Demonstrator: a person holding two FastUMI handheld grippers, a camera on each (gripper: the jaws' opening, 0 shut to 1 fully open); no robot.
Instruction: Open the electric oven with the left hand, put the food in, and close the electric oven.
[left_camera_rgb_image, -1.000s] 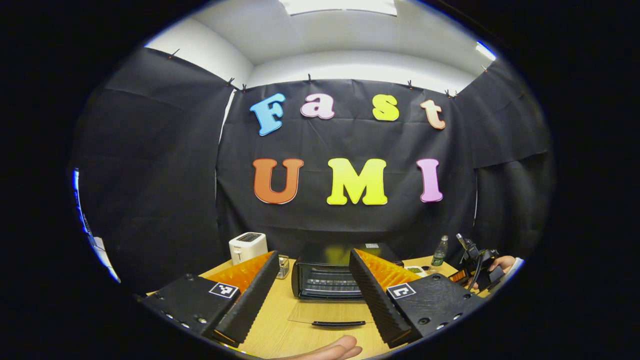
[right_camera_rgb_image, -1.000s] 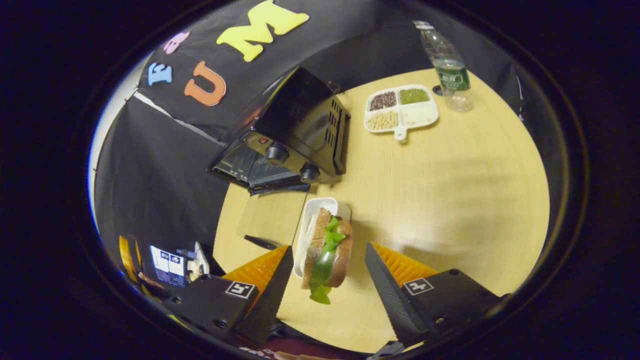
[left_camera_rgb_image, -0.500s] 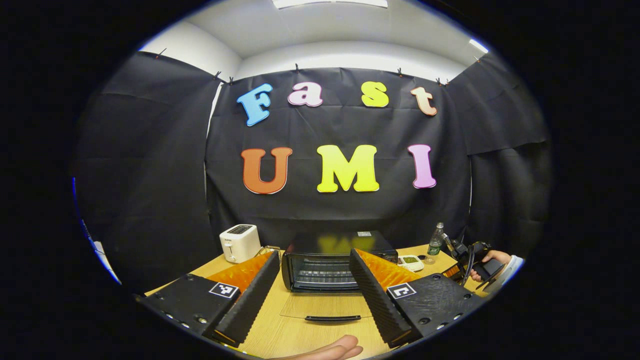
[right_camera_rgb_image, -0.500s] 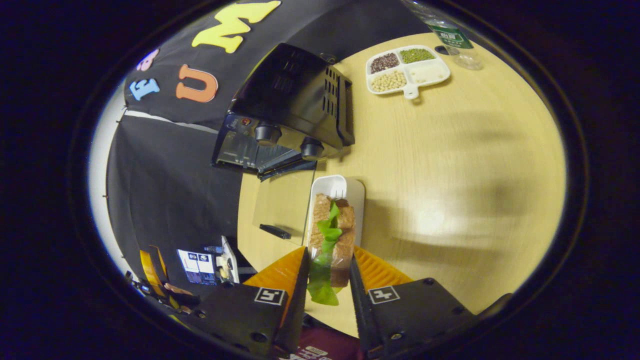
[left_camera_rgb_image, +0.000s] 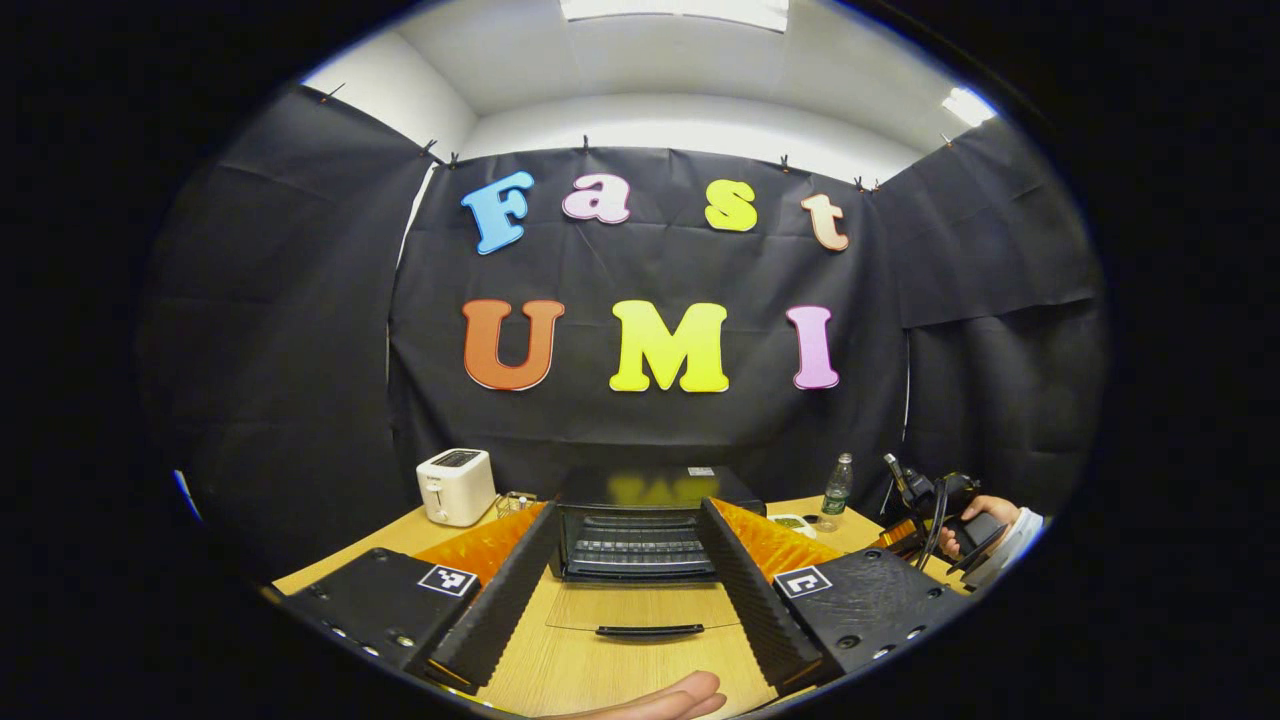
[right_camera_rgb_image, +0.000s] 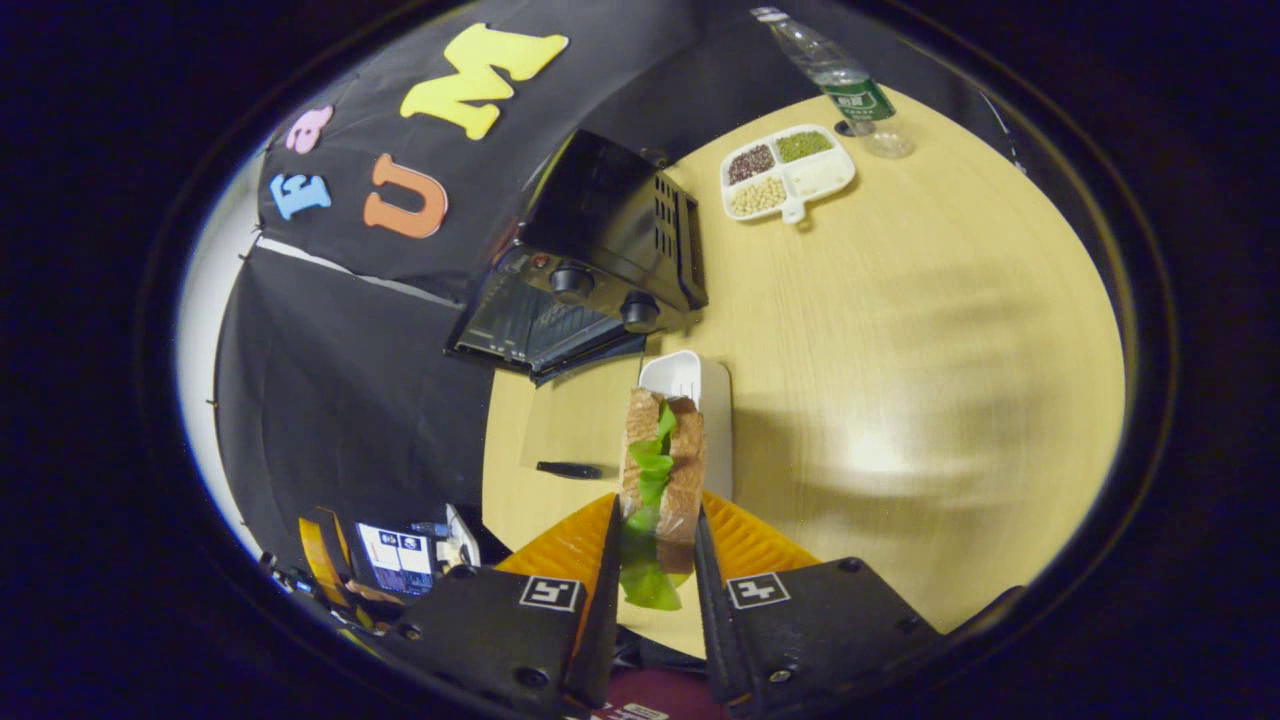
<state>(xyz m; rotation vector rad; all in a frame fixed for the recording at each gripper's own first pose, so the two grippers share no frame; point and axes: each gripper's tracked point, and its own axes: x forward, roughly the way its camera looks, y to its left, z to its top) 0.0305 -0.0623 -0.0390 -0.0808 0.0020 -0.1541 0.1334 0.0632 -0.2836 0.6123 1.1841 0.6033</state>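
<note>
Right gripper (right_camera_rgb_image: 655, 525) pinching sandwich (right_camera_rgb_image: 661, 462) above white tray (right_camera_rgb_image: 704, 395); left gripper (left_camera_rgb_image: 628, 545) spread, empty, facing oven (left_camera_rgb_image: 640, 530) with door (left_camera_rgb_image: 643, 607) down

Bright ceiling lights (left_camera_rgb_image: 675, 10) shine down from above in the left gripper view. The bench (right_camera_rgb_image: 900, 330) has a shiny white glare spot and soft grey shadows in the right gripper view. Both views bend round at the edges. The far bench looks a bit smeared and blurry.

left gripper view level, facing oven (left_camera_rgb_image: 636, 530) front, right gripper view above table (right_camera_rgb_image: 900, 330), both sharing oven
</note>
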